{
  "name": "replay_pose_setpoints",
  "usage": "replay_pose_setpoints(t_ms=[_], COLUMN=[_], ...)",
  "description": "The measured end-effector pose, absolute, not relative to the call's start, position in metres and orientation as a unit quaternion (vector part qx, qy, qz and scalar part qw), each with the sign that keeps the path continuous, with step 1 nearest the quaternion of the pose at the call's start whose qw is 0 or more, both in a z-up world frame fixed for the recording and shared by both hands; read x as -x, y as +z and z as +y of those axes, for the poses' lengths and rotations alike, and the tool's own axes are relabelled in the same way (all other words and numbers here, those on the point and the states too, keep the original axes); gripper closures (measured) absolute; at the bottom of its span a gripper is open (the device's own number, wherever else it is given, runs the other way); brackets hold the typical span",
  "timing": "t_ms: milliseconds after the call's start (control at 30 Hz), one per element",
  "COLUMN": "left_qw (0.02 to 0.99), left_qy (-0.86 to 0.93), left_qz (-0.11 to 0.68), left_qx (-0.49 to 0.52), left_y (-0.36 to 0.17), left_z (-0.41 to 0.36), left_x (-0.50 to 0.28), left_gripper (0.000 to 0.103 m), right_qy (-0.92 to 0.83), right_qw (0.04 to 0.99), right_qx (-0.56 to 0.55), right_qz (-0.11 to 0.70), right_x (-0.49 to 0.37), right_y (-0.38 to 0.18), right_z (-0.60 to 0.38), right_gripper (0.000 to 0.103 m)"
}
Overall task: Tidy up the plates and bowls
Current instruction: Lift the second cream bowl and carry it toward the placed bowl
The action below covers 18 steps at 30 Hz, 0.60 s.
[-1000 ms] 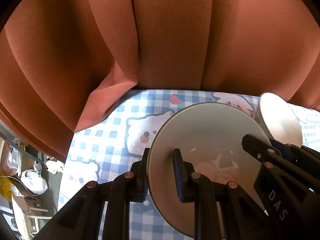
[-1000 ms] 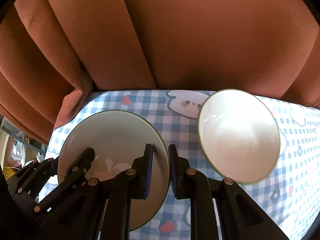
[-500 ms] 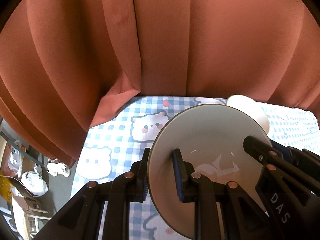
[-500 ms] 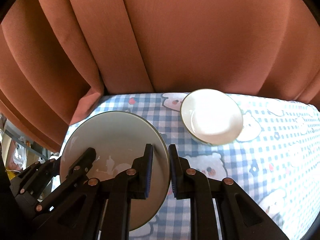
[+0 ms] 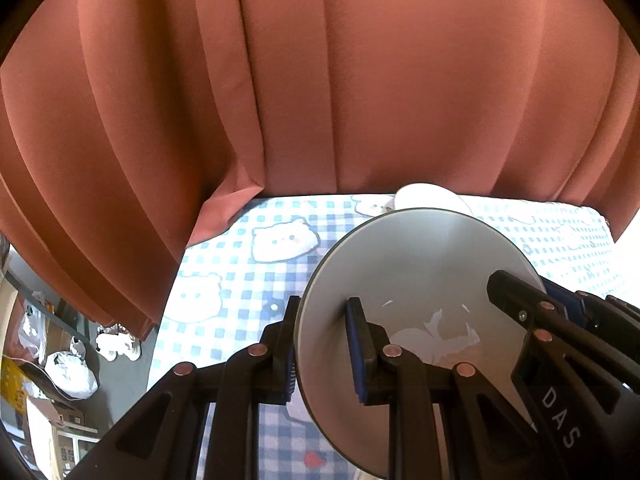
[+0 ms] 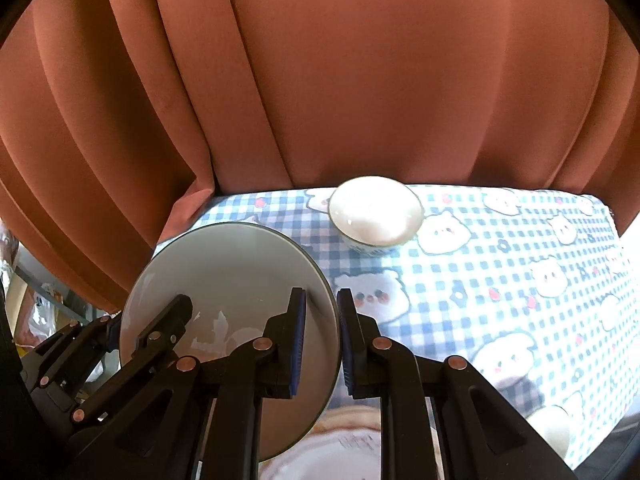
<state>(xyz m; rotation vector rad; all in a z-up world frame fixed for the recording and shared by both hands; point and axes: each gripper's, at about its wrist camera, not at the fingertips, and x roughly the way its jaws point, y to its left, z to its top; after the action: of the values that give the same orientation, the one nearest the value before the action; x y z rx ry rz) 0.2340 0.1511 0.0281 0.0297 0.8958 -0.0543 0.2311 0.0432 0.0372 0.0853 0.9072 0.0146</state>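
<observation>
Together we carry 1 plate (image 5: pixel 420 276), each hand-held gripper (image 5: pixel 322 350) (image 6: pixel 322 340) pinching its rim; next, lower it level, clear of the bowl (image 6: pixel 376 212) at 12 o'clock.

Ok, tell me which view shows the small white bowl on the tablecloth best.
The right wrist view: the small white bowl sits whole and unobstructed on the checked tablecloth. The left wrist view shows only a sliver of it above the rim of the held plate.
</observation>
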Motion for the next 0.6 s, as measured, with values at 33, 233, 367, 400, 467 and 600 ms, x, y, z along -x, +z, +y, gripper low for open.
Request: replay_pose_setpoints(t_ms=[33, 233, 367, 400, 467, 600], left_qw=[0.902, 0.906, 0.907, 0.906, 0.904, 0.901], left_qy=[-0.026, -0.026, -0.026, -0.025, -0.025, -0.021], left_qz=[0.431, 0.423, 0.420, 0.422, 0.426, 0.432], left_qx=[-0.016, -0.022, -0.021, -0.020, -0.018, -0.009], left_y=[0.029, 0.032, 0.032, 0.032, 0.030, 0.024], left_z=[0.148, 0.123, 0.098, 0.091, 0.078, 0.050], left_x=[-0.229, -0.204, -0.188, -0.184, -0.175, -0.158], left_gripper=[0.084, 0.084, 0.084, 0.084, 0.084, 0.084], right_qy=[0.007, 0.008, 0.010, 0.011, 0.011, 0.016], right_qw=[0.899, 0.901, 0.902, 0.902, 0.900, 0.897], right_qx=[-0.041, -0.049, -0.049, -0.048, -0.046, -0.045], right_qz=[0.437, 0.431, 0.428, 0.429, 0.432, 0.440], right_x=[-0.226, -0.195, -0.179, -0.173, -0.164, -0.145], right_y=[0.038, 0.041, 0.042, 0.043, 0.042, 0.039], right_z=[0.040, 0.014, -0.009, -0.017, -0.029, -0.062], right_gripper=[0.083, 0.083, 0.083, 0.083, 0.083, 0.083])
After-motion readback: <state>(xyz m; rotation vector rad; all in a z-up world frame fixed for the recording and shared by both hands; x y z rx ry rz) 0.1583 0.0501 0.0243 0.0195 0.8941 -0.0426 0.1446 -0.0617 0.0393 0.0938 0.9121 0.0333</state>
